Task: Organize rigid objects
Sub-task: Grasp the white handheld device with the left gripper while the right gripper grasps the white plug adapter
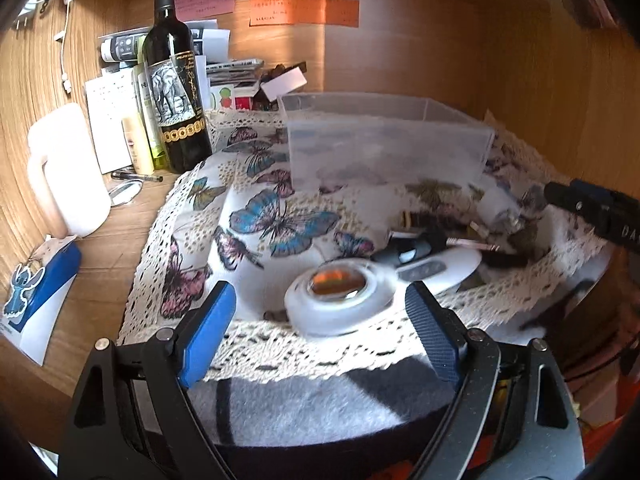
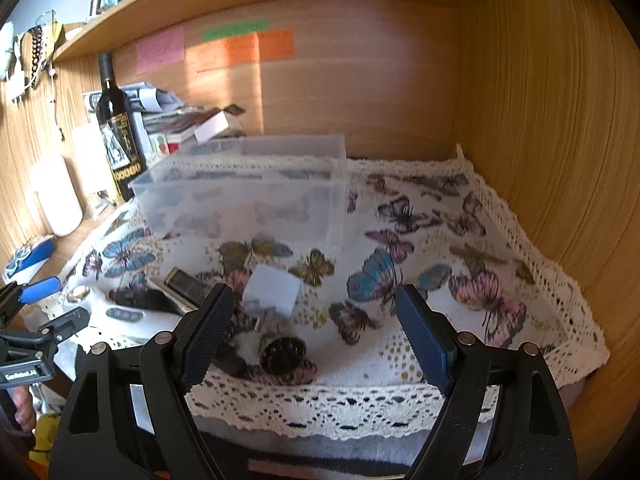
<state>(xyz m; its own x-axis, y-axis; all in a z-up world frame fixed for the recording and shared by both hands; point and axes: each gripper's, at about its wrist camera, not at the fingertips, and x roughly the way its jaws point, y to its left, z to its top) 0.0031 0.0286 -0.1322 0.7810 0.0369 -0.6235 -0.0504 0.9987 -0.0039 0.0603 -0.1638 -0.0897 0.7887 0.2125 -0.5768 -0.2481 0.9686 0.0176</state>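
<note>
A clear plastic box (image 1: 384,140) (image 2: 248,196) stands at the back of a butterfly-print cloth (image 1: 260,216) (image 2: 440,240). Just ahead of my left gripper (image 1: 320,316) lies a white hand-held magnifier (image 1: 340,300), its handle pointing right. The left jaws stand wide apart, and neither pad touches the magnifier. Beyond it is a small black device (image 1: 404,252). My right gripper (image 2: 316,320) is open over a white cube-shaped plug (image 2: 272,288) and a dark round thing (image 2: 284,354), gripping neither. A dark flat bar (image 2: 188,284) lies to their left.
A wine bottle (image 1: 176,80) (image 2: 118,128), tubes, papers and a white jug (image 1: 68,168) crowd the back left. A blue carton (image 1: 48,280) sits at the left edge. Wooden walls close in behind and on the right, with a shelf overhead. Each gripper shows in the other's view.
</note>
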